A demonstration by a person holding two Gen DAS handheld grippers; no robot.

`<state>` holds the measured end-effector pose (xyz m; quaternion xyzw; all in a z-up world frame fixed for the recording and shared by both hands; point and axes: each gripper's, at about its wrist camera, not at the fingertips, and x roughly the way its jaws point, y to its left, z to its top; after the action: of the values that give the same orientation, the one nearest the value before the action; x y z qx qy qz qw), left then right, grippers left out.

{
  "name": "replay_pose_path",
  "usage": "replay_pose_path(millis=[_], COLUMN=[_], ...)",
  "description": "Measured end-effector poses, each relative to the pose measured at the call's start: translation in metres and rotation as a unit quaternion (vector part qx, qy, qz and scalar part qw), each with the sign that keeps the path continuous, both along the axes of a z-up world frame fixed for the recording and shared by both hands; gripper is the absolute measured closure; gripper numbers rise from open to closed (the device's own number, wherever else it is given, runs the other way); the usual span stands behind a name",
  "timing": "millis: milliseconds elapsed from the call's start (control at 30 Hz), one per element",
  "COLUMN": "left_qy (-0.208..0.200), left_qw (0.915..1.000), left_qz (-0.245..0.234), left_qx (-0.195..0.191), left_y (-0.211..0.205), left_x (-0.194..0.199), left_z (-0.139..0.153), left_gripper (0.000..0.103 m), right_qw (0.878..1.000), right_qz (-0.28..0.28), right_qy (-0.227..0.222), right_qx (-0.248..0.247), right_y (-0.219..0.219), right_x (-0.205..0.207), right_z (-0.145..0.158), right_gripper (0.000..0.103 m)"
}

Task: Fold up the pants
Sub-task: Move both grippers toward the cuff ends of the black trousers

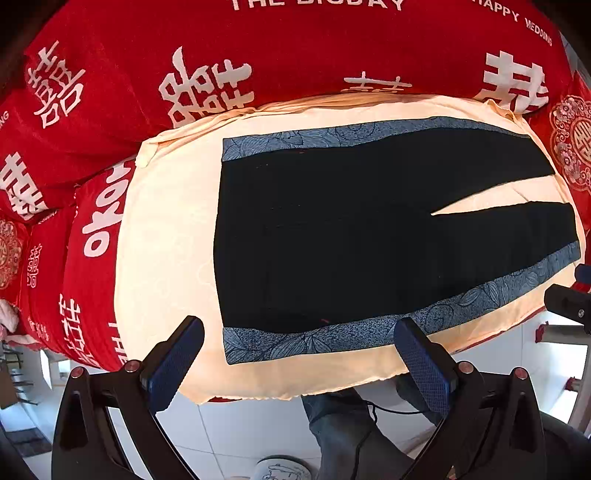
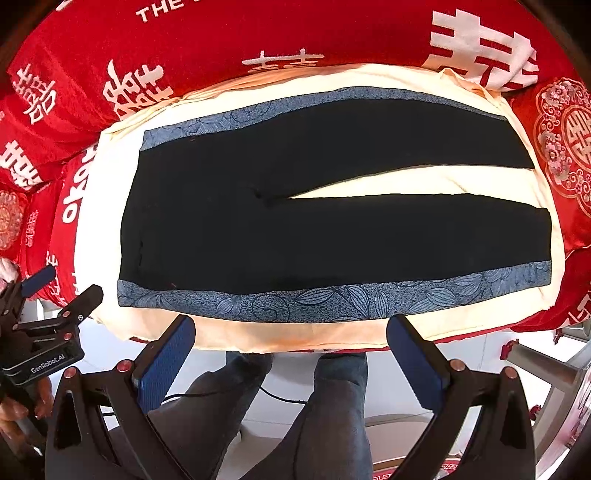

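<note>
Pants lay flat, unfolded, legs spread apart on cream cloth over red bed cover. No fold made; whole job judged remaining. Left gripper and right gripper hovered at near edge, fingers apart, empty.

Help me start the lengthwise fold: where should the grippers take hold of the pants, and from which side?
Probably grip the pants along the near blue floral side stripe, coming from the near edge. It lies flat and straight just ahead of both open grippers, left gripper toward the waist end, right gripper further along the leg, with the cream cloth bare beside it.
</note>
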<state>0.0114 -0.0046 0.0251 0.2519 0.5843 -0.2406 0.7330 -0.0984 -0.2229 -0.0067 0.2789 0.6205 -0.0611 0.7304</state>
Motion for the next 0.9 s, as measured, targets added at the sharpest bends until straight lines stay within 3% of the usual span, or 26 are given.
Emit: replay_pose_path(millis=[567, 900], left_qy=[-0.012, -0.020], left_qw=[0.9998, 0.9992], left_qz=[0.017, 0.027], left_qx=[0.005, 0.022], left_y=[0.003, -0.001], left_x=[0.001, -0.006], left_z=[0.004, 0.005], left_gripper=[0.000, 0.000], right_qw=[1.000, 0.999], right_qz=[0.003, -0.008], right_qy=[-0.009, -0.010], right_qx=[0.006, 0.038], right_y=[-0.001, -0.013], right_x=[0.001, -0.003], right_z=[0.001, -0.011], right_gripper=[0.000, 0.000])
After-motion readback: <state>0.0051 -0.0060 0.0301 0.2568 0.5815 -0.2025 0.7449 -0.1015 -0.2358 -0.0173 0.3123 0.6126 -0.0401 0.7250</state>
